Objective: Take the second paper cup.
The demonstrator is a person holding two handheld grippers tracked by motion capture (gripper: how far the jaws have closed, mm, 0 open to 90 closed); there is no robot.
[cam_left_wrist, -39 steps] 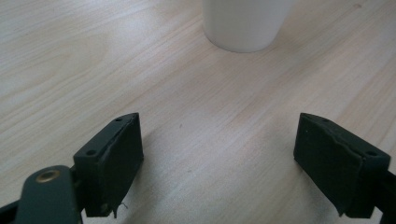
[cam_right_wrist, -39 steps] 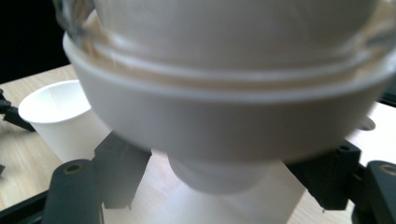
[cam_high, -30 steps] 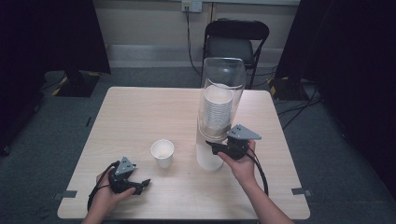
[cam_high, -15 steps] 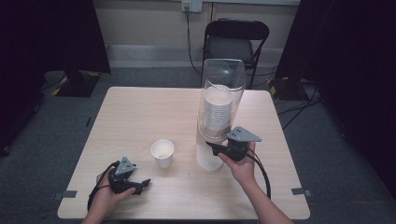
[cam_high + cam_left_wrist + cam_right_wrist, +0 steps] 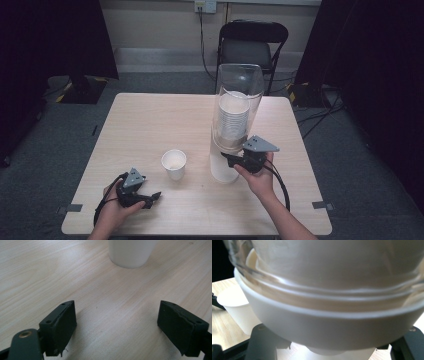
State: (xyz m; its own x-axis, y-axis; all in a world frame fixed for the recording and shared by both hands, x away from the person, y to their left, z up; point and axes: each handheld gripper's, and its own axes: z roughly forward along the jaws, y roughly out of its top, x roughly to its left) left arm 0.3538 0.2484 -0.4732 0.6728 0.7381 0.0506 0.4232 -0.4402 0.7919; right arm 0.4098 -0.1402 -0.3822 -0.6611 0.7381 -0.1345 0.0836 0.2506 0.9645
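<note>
two hand-held grippers gape: left hand-held gripper near a paper cup, right hand-held gripper straddling the cup dispenser.

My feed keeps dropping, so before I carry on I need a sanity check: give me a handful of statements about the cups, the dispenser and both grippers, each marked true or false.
1. A single white paper cup stands upright on the table, apart from the dispenser. True.
2. The left gripper is shut on that cup. False: it is open with nothing between its jaws, and the cup stands beyond them in the left gripper view.
3. The clear dispenser tube holds a stack of white cups. True.
4. The right gripper rests flat on the table, far from the dispenser. False: it is held up at the dispenser's lower end, its jaws either side of the bottom cup.
5. The dispenser lies on its side. False: it stands upright.
</note>
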